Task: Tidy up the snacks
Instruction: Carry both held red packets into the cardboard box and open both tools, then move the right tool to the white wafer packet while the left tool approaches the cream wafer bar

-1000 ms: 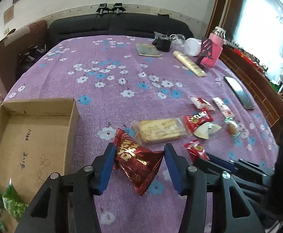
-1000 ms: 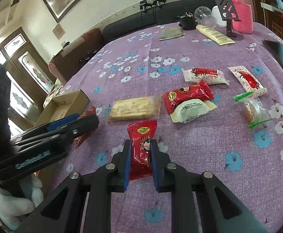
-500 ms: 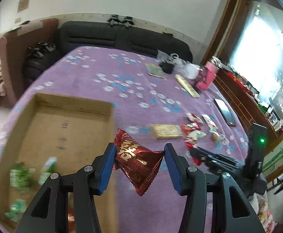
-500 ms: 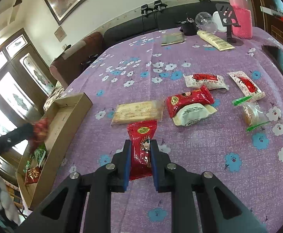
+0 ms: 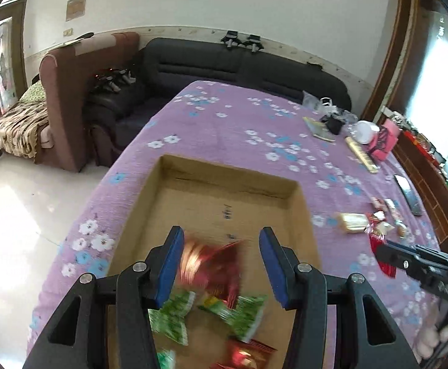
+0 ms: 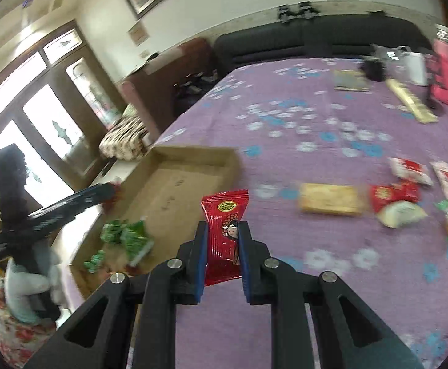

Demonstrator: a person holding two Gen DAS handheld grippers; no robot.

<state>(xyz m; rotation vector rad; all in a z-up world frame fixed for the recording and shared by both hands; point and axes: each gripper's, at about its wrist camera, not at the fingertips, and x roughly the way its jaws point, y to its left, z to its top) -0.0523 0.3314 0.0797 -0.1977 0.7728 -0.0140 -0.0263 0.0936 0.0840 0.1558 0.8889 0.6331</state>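
Observation:
My left gripper (image 5: 221,261) is open above the cardboard box (image 5: 224,196). The dark red snack packet (image 5: 211,267) is blurred between the blue pads and touches neither pad. Green packets (image 5: 239,313) lie in the box below. My right gripper (image 6: 222,246) is shut on a bright red snack packet (image 6: 224,230), held above the purple flowered tablecloth (image 6: 316,117) beside the box (image 6: 174,181). The left gripper also shows in the right wrist view (image 6: 70,206), over the box's left side.
Loose snacks lie on the cloth: a biscuit pack (image 6: 328,203), a red packet (image 6: 393,193), a white wedge packet (image 6: 402,215). A pink bottle (image 6: 445,73), a phone (image 5: 408,193) and small items stand at the far right. A dark sofa (image 5: 239,67) runs behind the table.
The left gripper moved over the box and opened; the dark red packet is falling out of it. The right gripper lifted its red packet and swung left toward the box.

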